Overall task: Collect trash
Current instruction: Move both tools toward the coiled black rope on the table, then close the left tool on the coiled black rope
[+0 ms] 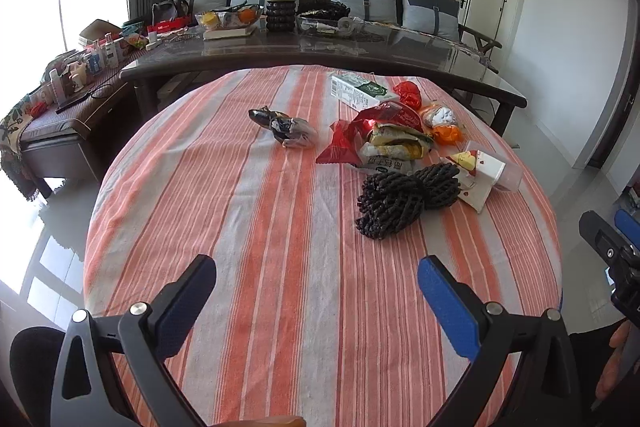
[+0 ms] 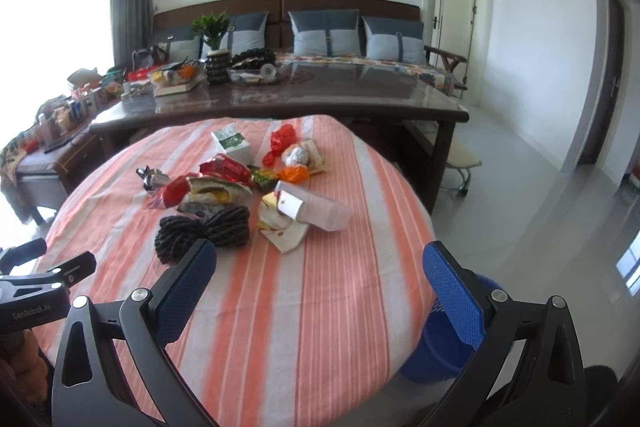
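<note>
1. The left gripper (image 1: pixel 318 277) hangs above the near edge of the round striped worktop (image 1: pixel 248 211), its jaws spread wide with nothing between them.
2. The right gripper (image 2: pixel 320 267) is likewise wide open and empty, held over the near right part of the same worktop, with a blue bin (image 2: pixel 440 347) on the floor just under its right finger, beside the worktop's rim.
3. The trash lies in a loose heap on the far right half of the worktop: a black mesh bundle (image 1: pixel 404 201) nearest, a red snack wrapper (image 1: pixel 360 135) and a crumpled printed bag (image 1: pixel 394 143) behind it, a clear plastic box (image 2: pixel 316 209) over torn paper to the right, a green-and-white carton (image 1: pixel 358 91) and red and orange plastic scraps at the back.
4. A dark crumpled wrapper (image 1: pixel 282 127) sits alone, well apart to the left of the heap.
5. From the left gripper, the heap lies ahead and to the right; the lone dark wrapper lies ahead and slightly left, so it looks the natural piece for that side.
6. From the right gripper, the mesh bundle (image 2: pixel 202 233) lies ahead and to the left, its long axis running across the view, and this arm seems the nearer to both the heap and the bin.
7. No collecting appears to have begun.
</note>
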Motion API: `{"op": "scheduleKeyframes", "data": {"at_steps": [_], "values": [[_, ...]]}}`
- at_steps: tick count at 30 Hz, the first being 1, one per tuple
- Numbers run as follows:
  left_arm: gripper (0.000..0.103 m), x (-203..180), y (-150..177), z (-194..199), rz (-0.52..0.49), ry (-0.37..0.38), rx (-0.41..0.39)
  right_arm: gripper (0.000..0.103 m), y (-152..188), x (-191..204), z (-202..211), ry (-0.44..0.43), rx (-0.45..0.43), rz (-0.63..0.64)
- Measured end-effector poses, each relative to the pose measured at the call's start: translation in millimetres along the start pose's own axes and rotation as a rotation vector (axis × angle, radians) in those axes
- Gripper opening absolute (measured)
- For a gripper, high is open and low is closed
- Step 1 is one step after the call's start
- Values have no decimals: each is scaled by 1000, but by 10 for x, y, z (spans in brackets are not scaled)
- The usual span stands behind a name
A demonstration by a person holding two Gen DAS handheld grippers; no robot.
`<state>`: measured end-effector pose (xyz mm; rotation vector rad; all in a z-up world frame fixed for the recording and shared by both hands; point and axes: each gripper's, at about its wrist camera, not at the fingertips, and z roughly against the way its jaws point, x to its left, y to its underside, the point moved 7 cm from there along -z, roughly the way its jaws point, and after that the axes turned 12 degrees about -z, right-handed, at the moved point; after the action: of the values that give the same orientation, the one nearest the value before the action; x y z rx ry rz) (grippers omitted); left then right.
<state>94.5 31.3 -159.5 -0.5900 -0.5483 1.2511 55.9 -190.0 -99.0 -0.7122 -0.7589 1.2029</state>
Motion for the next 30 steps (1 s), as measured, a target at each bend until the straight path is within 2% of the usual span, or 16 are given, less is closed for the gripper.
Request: {"op": "scheduleKeyframes", "data": {"at_steps": [6,14,24,30], "values": [[103,-97,105,-349,-47,32,66,103,385,-72,-437,-15,107,10],[103,-85,117,-596,-54,29,106,103,630,-83,-695,-47,198,13],[103,-107,157,-746,-82,29,137,103,774,-33,-860,-51,254,31],[103,-109,161,-792,-94,24,140,103,795,-42,-888,-43,259,44]]}}
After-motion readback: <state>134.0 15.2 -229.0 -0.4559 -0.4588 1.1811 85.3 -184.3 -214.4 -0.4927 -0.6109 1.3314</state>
